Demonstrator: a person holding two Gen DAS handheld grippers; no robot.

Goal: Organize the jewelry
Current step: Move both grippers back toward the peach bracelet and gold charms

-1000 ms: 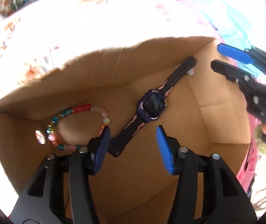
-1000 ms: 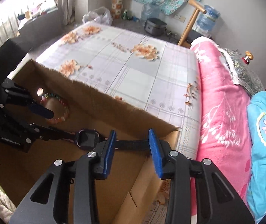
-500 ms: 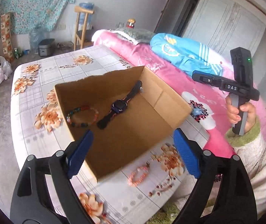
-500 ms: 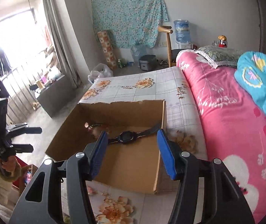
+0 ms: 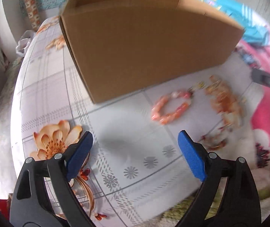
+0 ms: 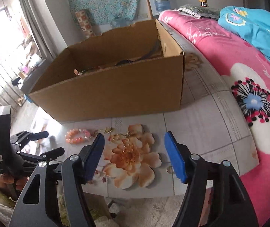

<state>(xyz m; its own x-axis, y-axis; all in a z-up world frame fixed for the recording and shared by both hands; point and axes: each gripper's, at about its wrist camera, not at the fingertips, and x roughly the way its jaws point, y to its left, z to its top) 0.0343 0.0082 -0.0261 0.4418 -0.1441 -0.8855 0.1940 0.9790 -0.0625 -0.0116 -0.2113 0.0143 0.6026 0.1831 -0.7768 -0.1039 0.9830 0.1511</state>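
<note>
Flowered cloth is covering the table (image 5: pixel 116 124) I'm working over, with a pink quilt (image 6: pixel 220 43) filling the right of both views. My left gripper (image 5: pixel 135 151) is sitting at the bottom of its frame, jaws opening wide with nothing between them, only bare cloth. The pink bead bracelet (image 5: pixel 170 106) is lying up and to the right of it, just beyond the right pad, a flat loop with its longer span running from lower left to upper right. In the right wrist view my right gripper (image 6: pixel 133 155) is also opening and holding nothing, hovering over a printed orange flower; the same bracelet (image 6: pixel 78 135) is lying to its upper left, just past the left pad. A thin gold chain (image 6: pixel 116 134), partly blurred, is lying just beside the bracelet on the flower print.

I'm judging the left gripper the nearer for the bracelet and the right better placed for the chain. Beyond both, the cardboard box (image 5: pixel 144 43) is standing close behind the jewelry, its near wall blocking any approach from the far side. A dark watch strap (image 6: pixel 150 52) is showing inside it.
</note>
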